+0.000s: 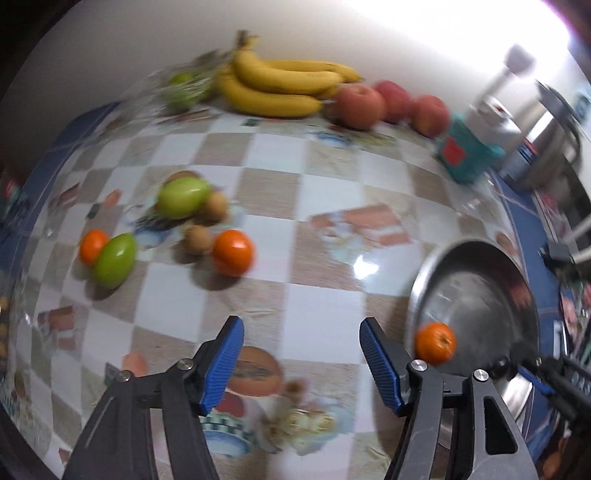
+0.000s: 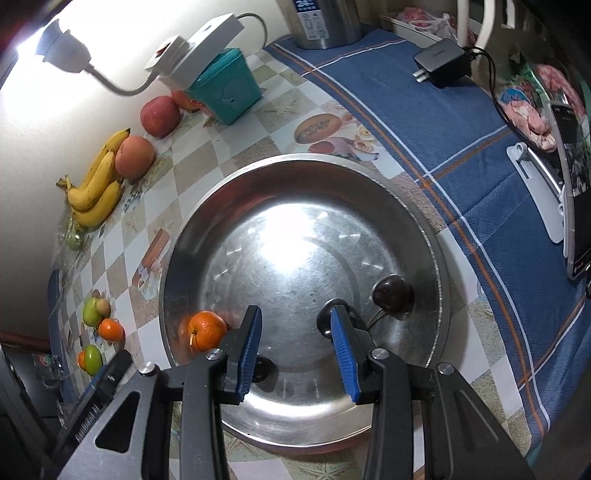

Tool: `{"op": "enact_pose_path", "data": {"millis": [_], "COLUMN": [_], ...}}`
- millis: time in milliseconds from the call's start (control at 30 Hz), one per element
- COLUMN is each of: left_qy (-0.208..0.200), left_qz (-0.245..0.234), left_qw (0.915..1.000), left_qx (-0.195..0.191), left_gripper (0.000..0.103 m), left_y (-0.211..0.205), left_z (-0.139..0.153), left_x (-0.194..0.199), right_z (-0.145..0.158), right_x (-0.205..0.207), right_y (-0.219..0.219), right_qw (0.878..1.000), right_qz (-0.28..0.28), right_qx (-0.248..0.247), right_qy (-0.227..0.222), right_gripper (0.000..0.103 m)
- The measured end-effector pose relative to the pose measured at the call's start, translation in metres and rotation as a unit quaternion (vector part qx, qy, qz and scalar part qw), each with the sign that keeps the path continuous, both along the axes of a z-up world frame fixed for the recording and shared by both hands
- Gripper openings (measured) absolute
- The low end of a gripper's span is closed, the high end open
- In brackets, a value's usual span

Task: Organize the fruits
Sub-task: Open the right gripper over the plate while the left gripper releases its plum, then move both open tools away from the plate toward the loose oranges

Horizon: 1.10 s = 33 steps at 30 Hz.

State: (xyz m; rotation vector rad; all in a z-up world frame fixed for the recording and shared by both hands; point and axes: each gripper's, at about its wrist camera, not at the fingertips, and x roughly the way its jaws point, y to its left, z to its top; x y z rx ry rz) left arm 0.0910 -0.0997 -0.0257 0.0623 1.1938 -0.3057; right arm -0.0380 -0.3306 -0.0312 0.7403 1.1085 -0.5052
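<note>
A steel bowl (image 2: 424,229) holds an orange (image 2: 206,330) at its left wall and dark cherries (image 2: 391,295). My right gripper (image 2: 295,326) is open and empty over the bowl's near side. My left gripper (image 1: 301,339) is open and empty above the checked tablecloth, left of the bowl (image 1: 461,266) with its orange (image 1: 435,342). Loose on the table ahead are two oranges (image 1: 233,252), two green fruits (image 1: 114,260) and small brown fruits (image 1: 198,239). Bananas (image 1: 273,86) and apples (image 1: 360,105) lie by the wall.
A teal box (image 2: 225,86) stands by the wall near the apples. A white lamp and power strip (image 2: 192,48) are behind it. A charger (image 2: 439,61), a phone on a stand (image 2: 569,177) and a steel pot (image 2: 325,22) stand on the blue cloth.
</note>
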Motion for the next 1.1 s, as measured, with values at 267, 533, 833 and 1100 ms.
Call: {"op": "enact_pose_path", "data": {"millis": [267, 533, 833, 1100], "left_qy": [0.011, 0.01, 0.047, 0.05], "left_qz": [0.049, 0.054, 0.085, 0.086], "left_qw": [0.9986, 0.9983, 0.995, 0.9949], "left_qx": [-0.017, -0.022, -0.02, -0.012], "left_gripper": [0.071, 0.101, 0.103, 0.103], "left_y": [0.029, 0.031, 0.041, 0.042], "left_z": [0.002, 0.001, -0.014, -0.016], "left_x": [0.011, 0.012, 0.015, 0.016], "right_z": [0.005, 0.003, -0.002, -0.001], "right_x": [0.012, 0.018, 0.019, 0.019], "right_y": [0.02, 0.027, 0.029, 0.029], "right_qw": [0.999, 0.998, 0.998, 0.998], "right_qz": [0.039, 0.053, 0.057, 0.054], "right_qx": [-0.017, -0.03, -0.03, -0.043], "right_qy": [0.002, 0.003, -0.001, -0.008], "right_gripper": [0.04, 0.062, 0.072, 0.09]}}
